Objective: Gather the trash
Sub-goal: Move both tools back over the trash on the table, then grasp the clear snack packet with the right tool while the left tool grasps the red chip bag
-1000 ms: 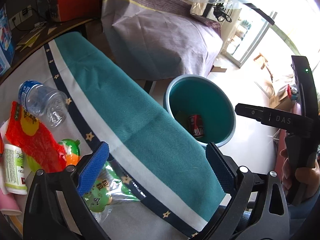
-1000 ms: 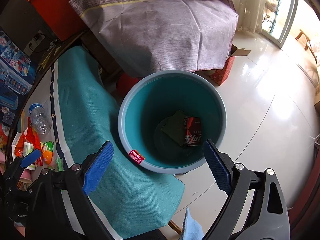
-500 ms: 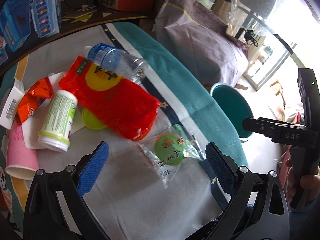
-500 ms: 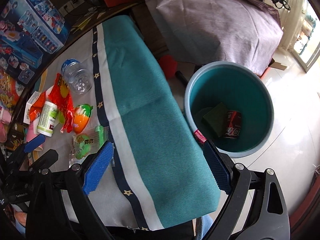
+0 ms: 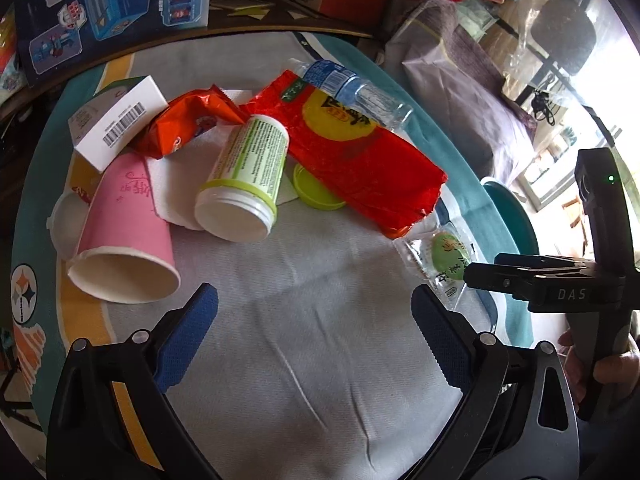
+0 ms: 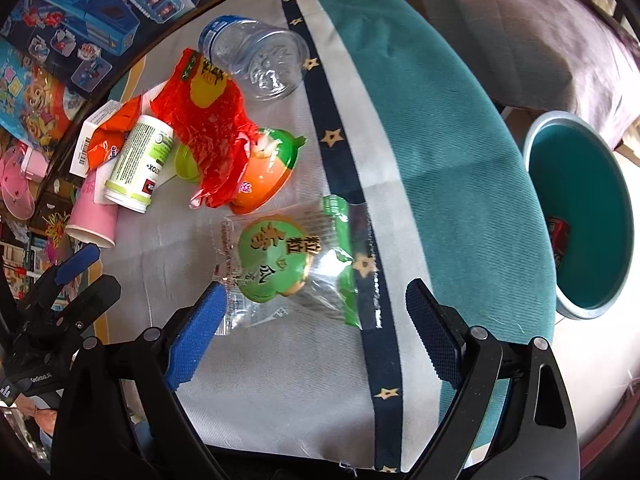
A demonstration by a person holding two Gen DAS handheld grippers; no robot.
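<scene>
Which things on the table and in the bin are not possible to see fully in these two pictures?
- Teal bin: right wrist view, near wall hides most of the floor; only part of a red can shows.
- Yellow-green lid: left wrist view, red bag overlaps it.
- Orange-green toy: hidden in left wrist view.
- Pink cup: inside not visible.

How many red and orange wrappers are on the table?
2. The big red wrapper lies across the pile's middle, partly over the bottle. The small orange wrapper sits between the white box and the tub. More may hide underneath.
</scene>
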